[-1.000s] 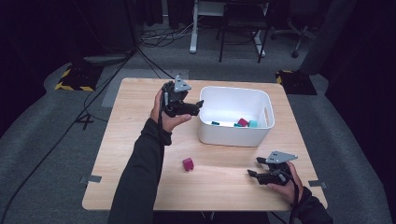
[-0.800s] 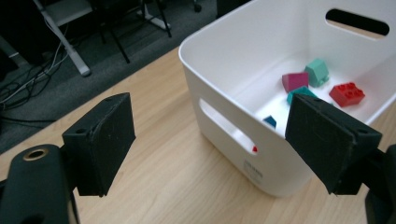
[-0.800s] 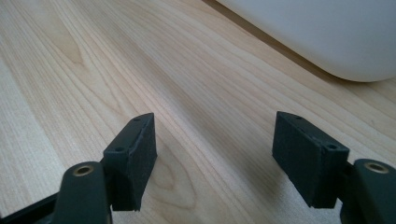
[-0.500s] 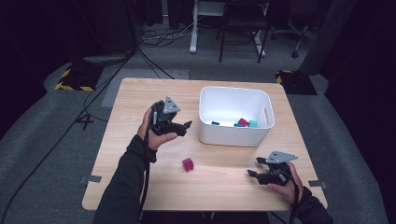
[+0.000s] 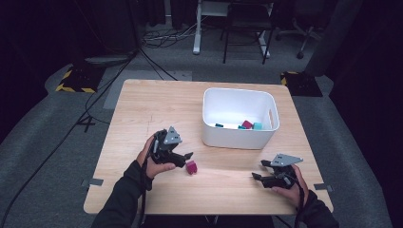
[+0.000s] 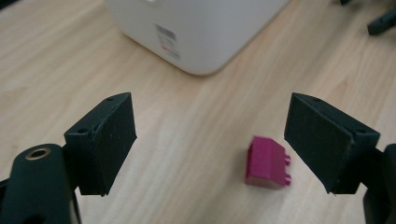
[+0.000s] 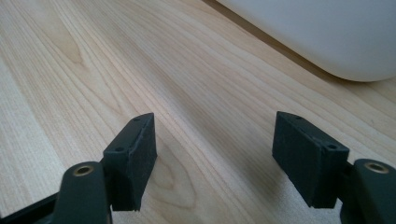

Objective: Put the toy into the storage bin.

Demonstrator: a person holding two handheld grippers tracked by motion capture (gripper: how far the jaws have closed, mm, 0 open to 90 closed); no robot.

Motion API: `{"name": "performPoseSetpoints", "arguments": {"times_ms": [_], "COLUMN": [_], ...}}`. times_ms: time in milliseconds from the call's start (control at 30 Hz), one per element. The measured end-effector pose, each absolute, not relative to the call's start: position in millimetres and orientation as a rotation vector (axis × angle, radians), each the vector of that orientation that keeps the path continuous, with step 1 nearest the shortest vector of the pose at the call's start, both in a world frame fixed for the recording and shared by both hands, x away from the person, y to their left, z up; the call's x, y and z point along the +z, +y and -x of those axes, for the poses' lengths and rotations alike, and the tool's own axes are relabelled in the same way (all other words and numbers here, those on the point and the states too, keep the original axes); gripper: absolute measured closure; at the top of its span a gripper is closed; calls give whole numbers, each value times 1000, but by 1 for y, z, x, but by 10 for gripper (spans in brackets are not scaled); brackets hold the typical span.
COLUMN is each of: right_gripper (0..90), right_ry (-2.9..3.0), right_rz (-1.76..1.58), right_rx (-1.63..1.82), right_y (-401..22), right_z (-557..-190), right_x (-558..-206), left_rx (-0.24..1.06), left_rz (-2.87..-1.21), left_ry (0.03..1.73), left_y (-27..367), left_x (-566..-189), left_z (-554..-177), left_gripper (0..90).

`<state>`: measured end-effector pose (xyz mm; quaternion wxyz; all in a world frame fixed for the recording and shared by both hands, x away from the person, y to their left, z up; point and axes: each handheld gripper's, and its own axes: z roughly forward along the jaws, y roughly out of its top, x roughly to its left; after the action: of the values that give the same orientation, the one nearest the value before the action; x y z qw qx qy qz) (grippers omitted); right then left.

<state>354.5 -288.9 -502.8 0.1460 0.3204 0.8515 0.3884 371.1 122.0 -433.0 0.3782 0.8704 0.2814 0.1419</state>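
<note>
The left gripper (image 5: 183,159) sits low over the light wooden table (image 5: 142,114), at about 7 o'clock from the table's centre in the high view. Its two black jaws stand wide apart with nothing pressed between them. The small magenta plastic building brick (image 5: 191,166) lies on the table just beside the jaw tips, at 4 o'clock from them. In the left gripper view the brick (image 6: 267,162) rests between the jaws, close to the right-hand jaw, with bare wood separating it from the other; whether it touches the right-hand jaw cannot be told. Its studs face that jaw.

The white rectangular plastic bin (image 5: 240,118) stands at 1 o'clock from the left gripper, near but apart from it. The bin holds several small bricks (image 5: 247,125), magenta and teal.

The right gripper (image 5: 260,169) rests near the table's front edge, at 5 o'clock from the table's centre. Its jaws are wide open over bare wood, as the right gripper view confirms.
</note>
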Motion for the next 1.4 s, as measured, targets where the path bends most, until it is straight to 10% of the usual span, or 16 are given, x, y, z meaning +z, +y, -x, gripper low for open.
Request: {"name": "performPoseSetpoints", "arguments": {"times_ms": [933, 1400], "right_gripper": [309, 308], "right_ry": [2452, 2452], "right_rz": [-914, -915], "right_rx": [1116, 1117], "right_y": [-289, -289], "right_z": [-355, -355], "right_x": [-503, -503], "left_rx": [215, 259], "left_rz": [-2336, -2293], "left_ry": [657, 688], "left_y": [95, 98], "left_x": [-492, -497], "left_z": [-351, -351], "left_gripper": [255, 563]}}
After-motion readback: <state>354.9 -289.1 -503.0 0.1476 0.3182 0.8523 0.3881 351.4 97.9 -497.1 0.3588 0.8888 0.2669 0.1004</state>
